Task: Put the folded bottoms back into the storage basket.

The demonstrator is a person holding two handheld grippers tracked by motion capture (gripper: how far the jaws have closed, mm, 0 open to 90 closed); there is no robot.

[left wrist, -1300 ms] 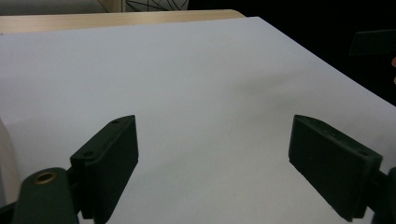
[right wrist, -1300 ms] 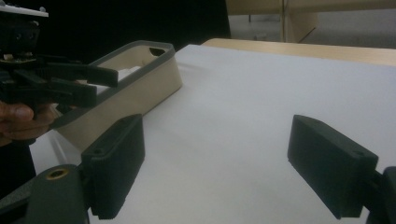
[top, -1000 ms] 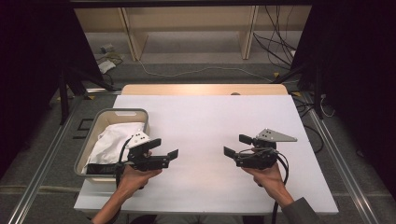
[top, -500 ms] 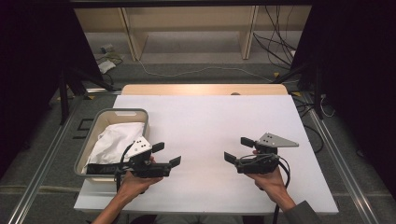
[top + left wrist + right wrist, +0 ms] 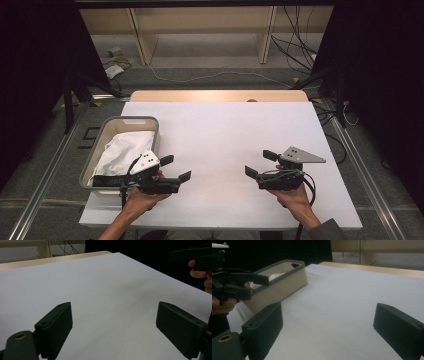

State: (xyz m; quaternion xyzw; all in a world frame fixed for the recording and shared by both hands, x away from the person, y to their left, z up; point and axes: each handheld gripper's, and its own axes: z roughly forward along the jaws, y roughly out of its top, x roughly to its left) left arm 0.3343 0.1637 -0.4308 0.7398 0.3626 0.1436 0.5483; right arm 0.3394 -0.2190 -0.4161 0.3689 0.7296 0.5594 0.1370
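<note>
High view: both forearms enter from the bottom edge, hands level above the white tabletop (image 5: 220, 145), tongs pointing inward toward each other. Left hand (image 5: 142, 192) sits just beside the near right corner of the bin (image 5: 102, 135). Right hand (image 5: 295, 192) is well apart from it, over the right half of the tabletop.

Left tongs (image 5: 175, 168): jaws wide apart, nothing between them, touching nothing. Left gripper view confirms this: bare tabletop shows in the gap.

Right tongs (image 5: 259, 164): jaws have just been opening and now stand wide, nothing between them. Right gripper view shows bare tabletop in the gap, with the bin and left tongs farther off.

Bin stands at the left edge of the tabletop. White cloth (image 5: 122, 150) lies inside it, crumpled, with a dark strip at its near end.
</note>
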